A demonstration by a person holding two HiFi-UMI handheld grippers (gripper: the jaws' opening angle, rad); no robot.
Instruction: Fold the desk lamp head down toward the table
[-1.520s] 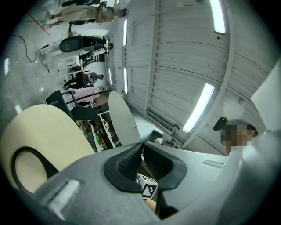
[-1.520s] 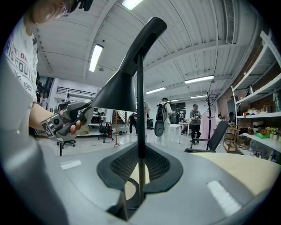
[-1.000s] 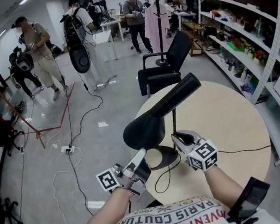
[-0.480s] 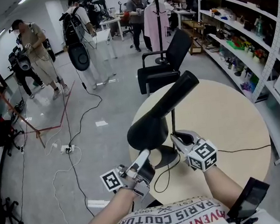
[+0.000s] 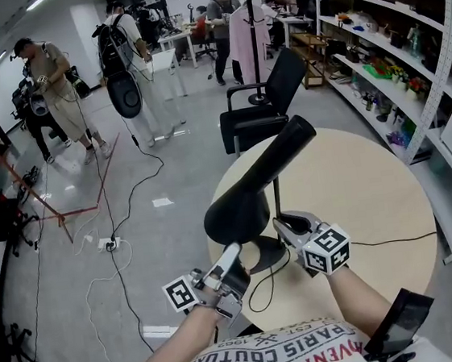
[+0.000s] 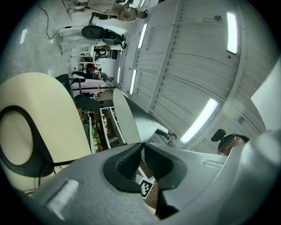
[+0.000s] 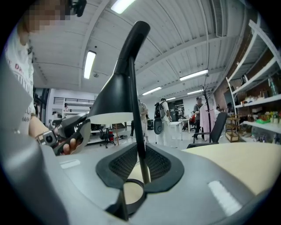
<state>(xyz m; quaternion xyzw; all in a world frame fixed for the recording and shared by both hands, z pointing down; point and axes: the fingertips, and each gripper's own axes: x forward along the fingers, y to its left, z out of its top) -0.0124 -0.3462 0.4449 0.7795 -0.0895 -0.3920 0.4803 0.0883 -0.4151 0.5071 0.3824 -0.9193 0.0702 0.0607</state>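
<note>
A black desk lamp stands on the round beige table (image 5: 357, 193). Its cone-shaped head (image 5: 237, 207) slants down to the left, above the ring base (image 5: 268, 254). My left gripper (image 5: 232, 250) points up from below and is shut on the head's lower rim. In the left gripper view the pale rim (image 6: 131, 118) runs into the pinched jaws (image 6: 142, 147). My right gripper (image 5: 282, 225) straddles the thin upright stem (image 5: 277, 199). In the right gripper view the stem (image 7: 139, 145) stands between the opening jaws (image 7: 139, 160), with a little gap beside it.
The lamp's cable (image 5: 263, 289) loops on the table near its front edge. A black office chair (image 5: 262, 107) stands behind the table and shelving (image 5: 406, 50) runs along the right. Several people stand far back, and cables (image 5: 112, 246) lie on the floor at left.
My left gripper has shifted a little to the right with the lamp head's rim, and the head has swung slightly with it. The right gripper stays at the stem.
</note>
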